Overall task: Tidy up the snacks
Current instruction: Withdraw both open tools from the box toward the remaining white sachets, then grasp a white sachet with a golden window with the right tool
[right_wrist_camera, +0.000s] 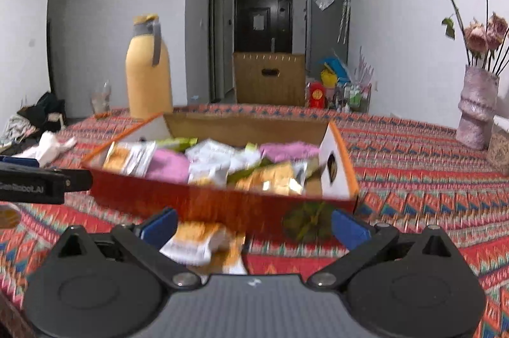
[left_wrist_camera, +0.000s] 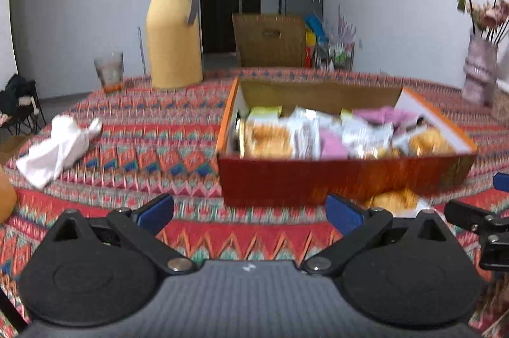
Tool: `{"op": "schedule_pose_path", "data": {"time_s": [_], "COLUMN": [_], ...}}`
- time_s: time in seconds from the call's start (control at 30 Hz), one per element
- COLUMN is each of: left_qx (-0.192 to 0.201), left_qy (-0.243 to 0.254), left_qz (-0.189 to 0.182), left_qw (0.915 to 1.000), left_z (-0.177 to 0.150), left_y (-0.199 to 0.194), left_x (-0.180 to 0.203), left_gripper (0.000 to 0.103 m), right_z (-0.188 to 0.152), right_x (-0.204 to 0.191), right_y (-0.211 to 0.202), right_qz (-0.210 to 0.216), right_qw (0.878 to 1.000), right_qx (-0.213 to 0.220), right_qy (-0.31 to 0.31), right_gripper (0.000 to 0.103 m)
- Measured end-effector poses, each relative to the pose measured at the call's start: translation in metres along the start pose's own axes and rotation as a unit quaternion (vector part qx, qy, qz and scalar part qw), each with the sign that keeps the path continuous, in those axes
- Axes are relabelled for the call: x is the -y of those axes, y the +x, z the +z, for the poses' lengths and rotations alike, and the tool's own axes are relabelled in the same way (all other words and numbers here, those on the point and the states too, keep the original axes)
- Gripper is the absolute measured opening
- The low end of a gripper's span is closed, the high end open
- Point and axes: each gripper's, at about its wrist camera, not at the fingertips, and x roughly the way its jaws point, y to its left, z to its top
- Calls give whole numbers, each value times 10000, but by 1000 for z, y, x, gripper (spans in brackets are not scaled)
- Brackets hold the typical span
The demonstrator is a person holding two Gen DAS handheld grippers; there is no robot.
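An orange cardboard box (left_wrist_camera: pixel 334 179) (right_wrist_camera: pixel 206 204) sits on the patterned tablecloth, filled with several snack packets in white, pink, green and orange (left_wrist_camera: pixel 318 134) (right_wrist_camera: pixel 216 166). One bread snack packet (left_wrist_camera: pixel 394 201) (right_wrist_camera: pixel 203 245) lies on the cloth just in front of the box. My left gripper (left_wrist_camera: pixel 249 210) is open and empty, left of that packet. My right gripper (right_wrist_camera: pixel 254 225) is open, with the packet lying between its fingers near the left one; it also shows at the right edge of the left wrist view (left_wrist_camera: pixel 477 220).
A yellow thermos jug (left_wrist_camera: pixel 173 32) (right_wrist_camera: pixel 148 67) and a glass (left_wrist_camera: pixel 109 71) stand at the back left. A crumpled white cloth (left_wrist_camera: pixel 57 150) lies at the left. A vase with dried flowers (left_wrist_camera: pixel 478 70) (right_wrist_camera: pixel 475 105) stands at the right.
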Motion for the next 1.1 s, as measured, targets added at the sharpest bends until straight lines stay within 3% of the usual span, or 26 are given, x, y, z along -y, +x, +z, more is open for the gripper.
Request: {"op": "schedule_pose_path", "data": {"time_s": [0.23, 0.73, 0.83, 0.93, 0.97, 1.03, 1.1], "left_qx": [-223, -200, -196, -184, -183, -180, -179], "left_qy": [-21, -142, -144, -153, -157, -161, -161], "left_qz": [-131, -222, -223, -233, -236, -233, -236], "left_qw": [9997, 9995, 9995, 9994, 9994, 9994, 9994], "left_z": [-23, -26, -26, -26, -26, -26, -26], "left_y": [12, 14, 14, 14, 14, 14, 14], "left_x": [-4, -6, -5, -5, -5, -5, -5], "left_gripper": [103, 103, 103, 103, 103, 103, 103], "right_z": [-21, -13, -11, -9, -8, -9, -10], "right_x": [-5, -20, -23, -27, -28, -31, -32], "right_y": [9, 57, 63, 62, 61, 58, 56], "right_qz": [8, 95, 148, 317, 386, 478, 493], "right_qw": [9991, 9929, 9925, 9922, 9920, 9916, 9916], "right_qx": [-428, -1116, -1141, -1129, -1129, -1114, -1105], "right_qy": [-74, -393, -412, -419, -418, -454, -468], "right_gripper": [103, 102, 89, 69, 58, 49, 47]}}
